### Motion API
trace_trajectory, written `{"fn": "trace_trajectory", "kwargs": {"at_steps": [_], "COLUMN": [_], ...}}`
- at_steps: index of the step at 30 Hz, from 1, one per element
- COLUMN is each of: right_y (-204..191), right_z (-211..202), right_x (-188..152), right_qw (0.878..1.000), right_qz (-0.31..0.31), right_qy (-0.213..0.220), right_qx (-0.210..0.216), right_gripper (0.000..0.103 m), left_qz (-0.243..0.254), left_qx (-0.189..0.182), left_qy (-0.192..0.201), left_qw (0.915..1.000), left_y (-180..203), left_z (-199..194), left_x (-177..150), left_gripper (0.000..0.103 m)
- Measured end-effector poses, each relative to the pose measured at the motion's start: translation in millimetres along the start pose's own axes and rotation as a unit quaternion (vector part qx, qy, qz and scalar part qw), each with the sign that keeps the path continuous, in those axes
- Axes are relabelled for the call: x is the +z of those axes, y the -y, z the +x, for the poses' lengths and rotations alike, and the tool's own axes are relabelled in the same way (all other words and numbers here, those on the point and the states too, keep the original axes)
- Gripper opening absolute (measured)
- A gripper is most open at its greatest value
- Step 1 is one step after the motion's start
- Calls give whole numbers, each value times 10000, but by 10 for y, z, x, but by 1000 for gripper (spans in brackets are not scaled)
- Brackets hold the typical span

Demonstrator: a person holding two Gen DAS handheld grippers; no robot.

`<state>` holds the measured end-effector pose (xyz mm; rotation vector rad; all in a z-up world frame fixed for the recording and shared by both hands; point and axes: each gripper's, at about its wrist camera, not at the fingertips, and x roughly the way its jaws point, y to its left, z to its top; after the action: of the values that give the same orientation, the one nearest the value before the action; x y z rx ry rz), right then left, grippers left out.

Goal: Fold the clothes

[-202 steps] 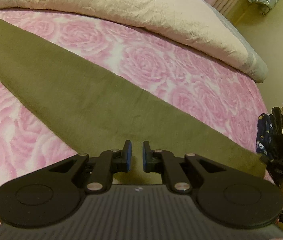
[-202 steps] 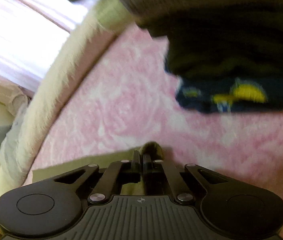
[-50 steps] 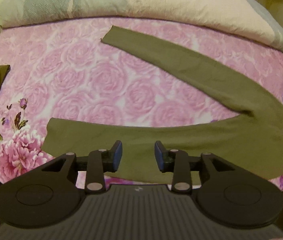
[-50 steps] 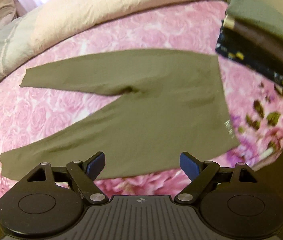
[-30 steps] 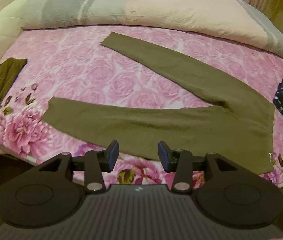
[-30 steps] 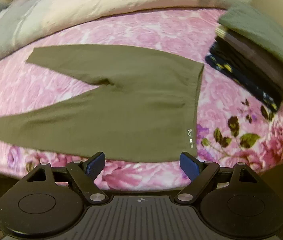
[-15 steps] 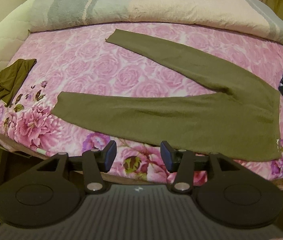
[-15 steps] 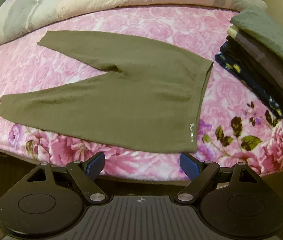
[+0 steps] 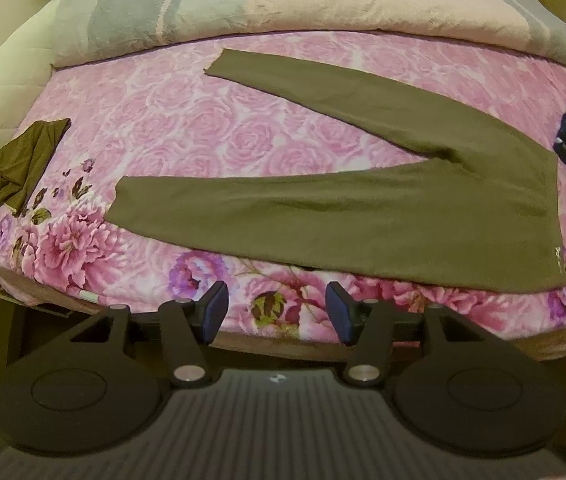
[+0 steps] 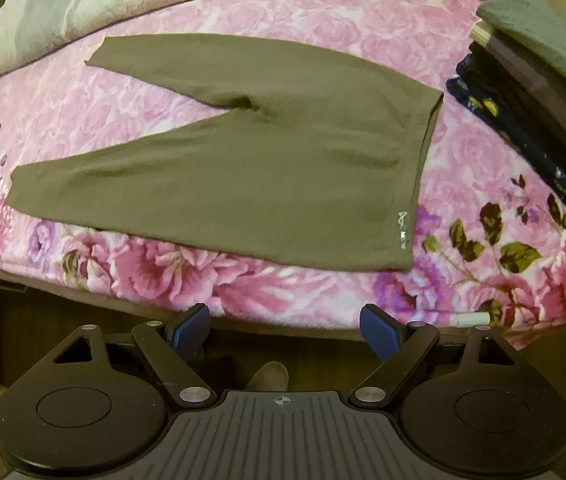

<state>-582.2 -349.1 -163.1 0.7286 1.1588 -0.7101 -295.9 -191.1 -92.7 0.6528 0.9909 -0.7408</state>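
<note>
**A:** Where are the trousers?

**B:** The olive-green leggings point(image 9: 363, 208) lie flat on the pink rose-print bedspread point(image 9: 187, 128), legs spread in a V. The waistband sits toward the right, the leg ends toward the left. The near leg runs along the front edge of the bed; the far leg angles up toward the folded duvet point(image 9: 283, 4) at the back.

**A:** And the tools?

**B:** The left gripper point(image 9: 276, 312) hangs off the front edge of the bed, short of the cloth. Its jaws are opening, and nothing is between them. The right gripper point(image 10: 285, 330) also sits clear of the bed edge, its blue pads spread wide and empty, pointing steeply down.

**A:** Anything else on the bed?

**B:** A stack of folded clothes point(image 10: 531, 92) stands at the right, just beside the waistband, with a grey piece on top and a dark blue printed one at the bottom. A small crumpled dark olive garment point(image 9: 23, 160) lies at the left edge, well apart from the leggings. A small white logo point(image 10: 402, 224) shows near the waistband's front corner.
</note>
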Motion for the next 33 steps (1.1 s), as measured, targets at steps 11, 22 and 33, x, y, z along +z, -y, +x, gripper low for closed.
{"fn": "trace_trajectory", "kwargs": {"at_steps": [11,22,33], "right_y": [-261,-468,-581], "right_z": [18,-12,16], "right_x": [-78,3,108], "right_qw": [9995,9974,9959], "right_qz": [-306,-694,-882], "right_qy": [-33,170,210], "right_qx": [-36,-43,42], "right_gripper": [85,85,85], "left_qz": [-22,-168,-352], "left_qx": [24,115,278], "left_qy": [-68,-20,-17], "left_qw": [10000,9998,9990], "left_y": [-119,-259,-365], "left_z": [-11,-71,-114], "left_x": [-145,-192,-191], "left_gripper": [51,51,51]}}
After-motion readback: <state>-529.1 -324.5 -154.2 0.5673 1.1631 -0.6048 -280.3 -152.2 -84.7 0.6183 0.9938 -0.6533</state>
